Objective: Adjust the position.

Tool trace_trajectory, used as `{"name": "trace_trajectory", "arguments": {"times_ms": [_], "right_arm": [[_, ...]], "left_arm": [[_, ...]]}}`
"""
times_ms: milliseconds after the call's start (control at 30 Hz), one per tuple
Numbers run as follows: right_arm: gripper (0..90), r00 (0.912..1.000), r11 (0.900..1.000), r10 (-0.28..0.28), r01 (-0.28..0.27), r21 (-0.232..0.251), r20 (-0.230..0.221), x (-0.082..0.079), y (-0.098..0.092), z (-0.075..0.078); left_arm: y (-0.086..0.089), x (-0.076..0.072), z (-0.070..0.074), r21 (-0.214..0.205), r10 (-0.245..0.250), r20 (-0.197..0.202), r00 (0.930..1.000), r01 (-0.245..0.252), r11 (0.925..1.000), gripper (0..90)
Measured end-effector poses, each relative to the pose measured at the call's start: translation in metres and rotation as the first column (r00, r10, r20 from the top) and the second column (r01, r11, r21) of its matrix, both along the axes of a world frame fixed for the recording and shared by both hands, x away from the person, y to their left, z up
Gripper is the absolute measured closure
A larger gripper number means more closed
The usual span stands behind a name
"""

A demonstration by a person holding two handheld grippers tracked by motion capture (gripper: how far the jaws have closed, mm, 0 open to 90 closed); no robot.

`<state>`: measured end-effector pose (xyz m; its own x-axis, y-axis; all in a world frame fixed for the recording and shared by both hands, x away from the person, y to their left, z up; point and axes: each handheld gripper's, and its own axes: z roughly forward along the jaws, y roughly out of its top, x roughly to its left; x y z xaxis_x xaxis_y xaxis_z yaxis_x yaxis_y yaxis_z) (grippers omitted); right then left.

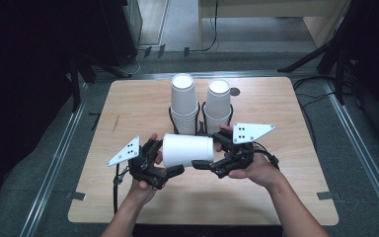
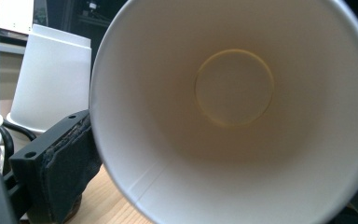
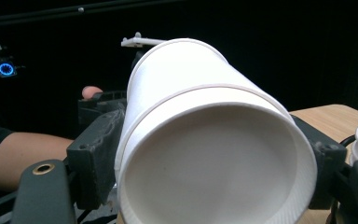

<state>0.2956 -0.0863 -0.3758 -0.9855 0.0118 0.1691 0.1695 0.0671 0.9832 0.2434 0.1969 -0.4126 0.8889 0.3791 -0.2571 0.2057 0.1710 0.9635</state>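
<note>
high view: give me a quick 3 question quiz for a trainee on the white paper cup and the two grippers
1. Multiple choice: how is the white paper cup placed between the left gripper and the right gripper?
A. upright on the table
B. on its side, gripped at both ends
C. upside down on a stack
2. True or false: the cup's open mouth faces the right gripper's camera.
3. How many stacks of white paper cups stand behind the grippers on the light wooden table?

Key: 1 B; 2 false, its base faces that camera; 3 two.
</note>
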Motion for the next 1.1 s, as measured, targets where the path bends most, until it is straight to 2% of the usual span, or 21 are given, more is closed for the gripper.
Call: {"name": "trace_trajectory", "arguments": {"times_ms": [567,1100], "right_arm": [[22.4,0.9991,0.9993,0.034,-0.035,-0.012,-0.025,0.0024,-0.0021,-0.0024],[22.2,0.9975,0.9956,0.061,-0.063,-0.069,-0.034,0.004,-0.0038,-0.0025]], "left_arm": [[0.0028,-0.0016,0.0004,-0.001,-0.027,0.01,0.9996,0.027,0.9996,5.2],[0.0044,-0.0009,0.001,-0.026,-0.06,0.009,0.9982,0.06,0.9979,7.3]]}}
